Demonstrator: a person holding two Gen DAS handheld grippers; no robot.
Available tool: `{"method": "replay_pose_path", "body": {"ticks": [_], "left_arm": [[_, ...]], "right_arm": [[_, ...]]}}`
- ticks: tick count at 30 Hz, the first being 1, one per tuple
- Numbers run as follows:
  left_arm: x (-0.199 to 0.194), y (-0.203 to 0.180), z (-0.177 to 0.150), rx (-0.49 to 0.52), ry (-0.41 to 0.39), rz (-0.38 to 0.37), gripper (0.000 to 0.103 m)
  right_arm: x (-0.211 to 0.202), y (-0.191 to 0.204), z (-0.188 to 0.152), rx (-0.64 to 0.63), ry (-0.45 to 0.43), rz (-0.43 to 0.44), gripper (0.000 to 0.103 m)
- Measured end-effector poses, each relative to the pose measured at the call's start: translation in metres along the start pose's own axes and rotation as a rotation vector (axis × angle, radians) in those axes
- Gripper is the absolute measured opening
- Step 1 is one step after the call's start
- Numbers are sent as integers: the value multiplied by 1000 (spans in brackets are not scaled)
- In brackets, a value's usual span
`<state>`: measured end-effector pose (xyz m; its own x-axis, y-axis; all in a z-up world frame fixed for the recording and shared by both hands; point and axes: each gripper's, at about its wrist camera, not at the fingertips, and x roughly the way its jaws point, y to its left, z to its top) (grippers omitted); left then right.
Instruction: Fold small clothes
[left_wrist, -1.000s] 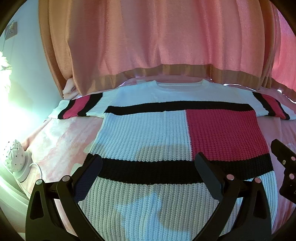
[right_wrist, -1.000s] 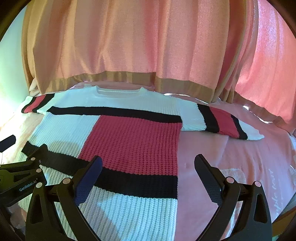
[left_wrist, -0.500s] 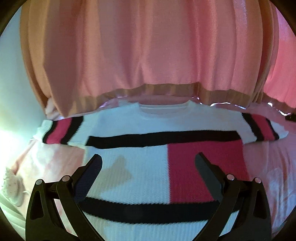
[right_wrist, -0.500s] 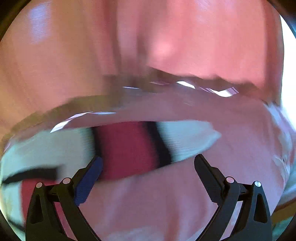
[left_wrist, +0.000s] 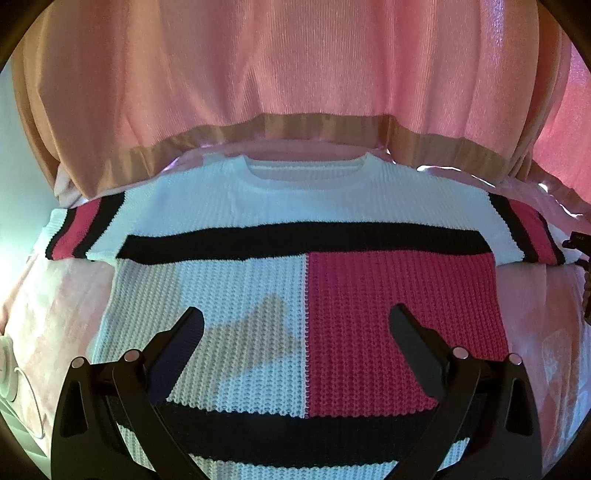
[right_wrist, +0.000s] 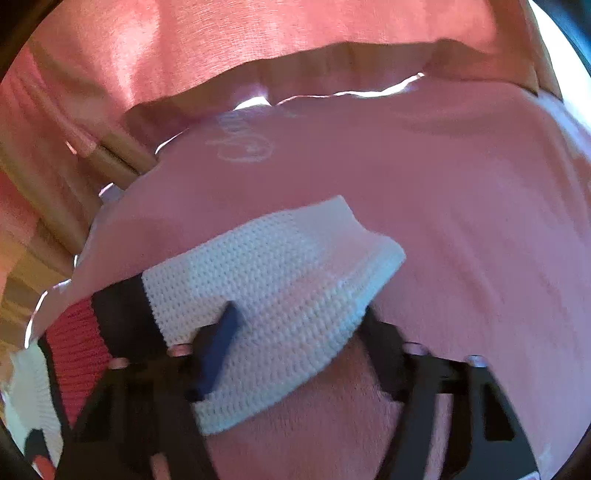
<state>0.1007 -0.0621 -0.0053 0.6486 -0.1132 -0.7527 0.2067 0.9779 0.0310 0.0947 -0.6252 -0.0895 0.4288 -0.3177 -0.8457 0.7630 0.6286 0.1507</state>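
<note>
A knit sweater (left_wrist: 306, 295) in white, black and pink blocks lies flat, collar away from me, on a pink bed cover (left_wrist: 62, 295). My left gripper (left_wrist: 295, 325) hovers open above the sweater's middle with nothing between its fingers. In the right wrist view the sweater's right sleeve (right_wrist: 266, 295) ends in a white cuff, and my right gripper (right_wrist: 299, 321) is down on it. Its jaws are closing with the cuff between them: the left finger (right_wrist: 221, 339) rests on the knit and the other stands at the cuff's end. A dark bit of the right gripper (left_wrist: 580, 240) shows by that sleeve.
Pink curtains with a tan hem (left_wrist: 295, 125) hang close behind the bed's far edge. A white object with a cord (left_wrist: 5, 373) sits at the bed's left edge. Bare pink cover (right_wrist: 461, 221) stretches right of the sleeve.
My right gripper swung right from the sweater's body to the right sleeve, dropped onto its cuff and narrowed its jaws. My left gripper moved forward over the sweater toward the collar.
</note>
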Motion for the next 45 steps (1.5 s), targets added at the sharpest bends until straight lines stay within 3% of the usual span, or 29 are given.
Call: {"method": "replay_pose_path", "body": {"ticks": [1,4,7,10,13,16,18,20,23,24,26,27,28,30,33,35,38,41,43,44,45], "left_arm": [[0,0,0,0,0,1,98],[-1,2,-1,10,-5,12,98],[-3,7,0,-6,-5,13,98],[-8,16,3,-26,-21,19,98],[-14,26,6,-54,-36,27,98],[-22,38,8,-80,-64,39,98],[-27,49,10,-97,-83,39,98],[-30,63,11,-119,-97,31,98],[-29,85,14,-164,-99,23,98],[-26,94,17,-188,-88,18,98],[-20,111,23,-247,-68,-29,98],[-17,117,25,-274,-63,-42,98],[-11,126,28,-318,-59,-70,98],[6,133,34,-381,-33,-107,98],[48,137,41,-435,65,-152,98],[77,137,40,-504,137,-173,98],[108,132,37,-567,199,-172,98],[123,125,37,-586,215,-129,94],[121,118,41,-522,187,-87,71],[121,113,44,-472,179,-82,27],[123,110,49,-420,185,-118,5]], "right_arm": [[-1,0,2,1,-7,25,10],[-19,12,11,-5,-59,101,8],[-66,60,18,-103,-156,212,8],[-132,141,14,-237,-241,392,8],[-194,239,-12,-408,-277,575,8],[-230,334,-57,-540,-239,730,8],[-235,394,-96,-621,-190,784,9],[-219,450,-143,-704,-94,811,11],[-181,492,-199,-793,54,785,16],[-175,495,-216,-817,87,762,16],[-177,481,-222,-837,68,738,16],[-183,464,-216,-839,33,715,25],[-190,441,-207,-839,-18,663,45],[-195,393,-189,-822,-112,552,66],[-186,325,-168,-812,-172,374,67],[-173,289,-161,-794,-160,283,67],[-135,252,-156,-756,-33,268,67],[-113,250,-168,-784,7,256,67],[-98,250,-169,-765,28,274,67],[-93,253,-169,-748,33,285,65],[-89,256,-168,-725,40,310,56]]}}
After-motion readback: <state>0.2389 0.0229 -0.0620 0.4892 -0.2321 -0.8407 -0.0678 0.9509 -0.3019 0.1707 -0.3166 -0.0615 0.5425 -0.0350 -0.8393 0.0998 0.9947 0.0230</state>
